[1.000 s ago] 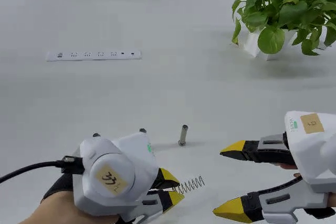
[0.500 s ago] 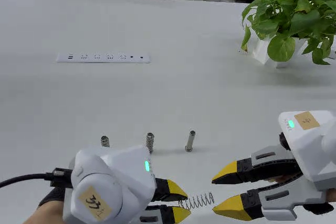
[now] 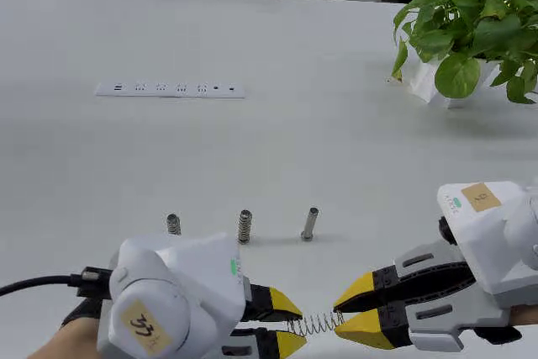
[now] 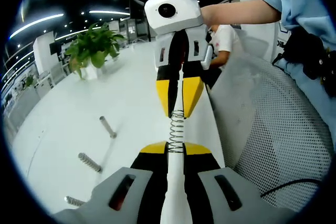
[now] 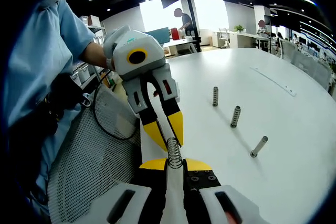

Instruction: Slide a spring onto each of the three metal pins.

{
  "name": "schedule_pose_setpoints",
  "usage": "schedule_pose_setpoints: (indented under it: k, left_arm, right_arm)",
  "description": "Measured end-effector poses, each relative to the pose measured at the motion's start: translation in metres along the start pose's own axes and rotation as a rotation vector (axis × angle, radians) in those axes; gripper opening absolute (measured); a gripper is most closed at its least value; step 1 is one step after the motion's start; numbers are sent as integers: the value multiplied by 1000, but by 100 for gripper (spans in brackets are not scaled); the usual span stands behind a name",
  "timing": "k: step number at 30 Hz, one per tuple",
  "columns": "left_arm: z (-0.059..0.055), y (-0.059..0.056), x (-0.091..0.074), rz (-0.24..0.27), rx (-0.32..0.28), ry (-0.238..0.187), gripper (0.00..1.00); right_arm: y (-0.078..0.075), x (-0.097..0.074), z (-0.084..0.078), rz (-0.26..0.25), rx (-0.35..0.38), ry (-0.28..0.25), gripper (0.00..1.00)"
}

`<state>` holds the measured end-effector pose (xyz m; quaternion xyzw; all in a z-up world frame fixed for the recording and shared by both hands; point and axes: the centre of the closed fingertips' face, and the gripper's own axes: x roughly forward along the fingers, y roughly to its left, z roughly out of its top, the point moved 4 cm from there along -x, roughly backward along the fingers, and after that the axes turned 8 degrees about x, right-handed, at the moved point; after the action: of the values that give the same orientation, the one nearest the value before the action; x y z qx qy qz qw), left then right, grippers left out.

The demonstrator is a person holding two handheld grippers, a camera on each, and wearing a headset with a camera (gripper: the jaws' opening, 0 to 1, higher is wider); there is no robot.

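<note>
Left gripper (image 3: pixel 292 324) and right gripper (image 3: pixel 339 317) seemingly pinch one spring (image 3: pixel 318 324).

l gripper (image 3: pixel 296 325) wht/yel (tag 33) | blk cable (image 3: pixel 38 285) | lt-blue sleeve (image 5: pixel 55 32)

Left gripper (image 4: pixel 176 149): yellow-tipped jaws closed on the near end of a spring (image 4: pixel 176 129), which runs straight ahead to the right gripper (image 4: pixel 178 109), whose own yellow tips pinch its far end. White table (image 4: pixel 131 93), left of the jaws: one bare pin (image 4: pixel 107 127), two pins already sleeved in coils (image 4: pixel 89 162) (image 4: pixel 73 201). Background: potted plant (image 4: pixel 94 48); mesh chair (image 4: pixel 278 129) at right
</note>
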<state>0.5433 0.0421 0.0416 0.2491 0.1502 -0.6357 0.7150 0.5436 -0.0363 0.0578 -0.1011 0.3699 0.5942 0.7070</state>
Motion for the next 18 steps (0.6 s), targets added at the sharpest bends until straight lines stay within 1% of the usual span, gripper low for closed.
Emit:
schedule_pose_setpoints:
  k: [5,7,13,16,18]
  left_arm:
    - [-1,1,3,8,-15,9,6]
    - [-1,2,4,13,-20,9,6]
    - [-1,2,7,12,-40,19,6]
    - [0,2,9,9,-52,13,6]
    - [1,1,9,7,-67,4,6]
  right_arm:
    - [0,0,4,-13,-24,6,7]
    - [0,-1,5,-31,-67,37,7]
    - [5,-2,14,-43,-125,53,7]
    - [8,-2,18,-47,-153,60,7]
    - [9,-3,20,-52,-183,76,7]
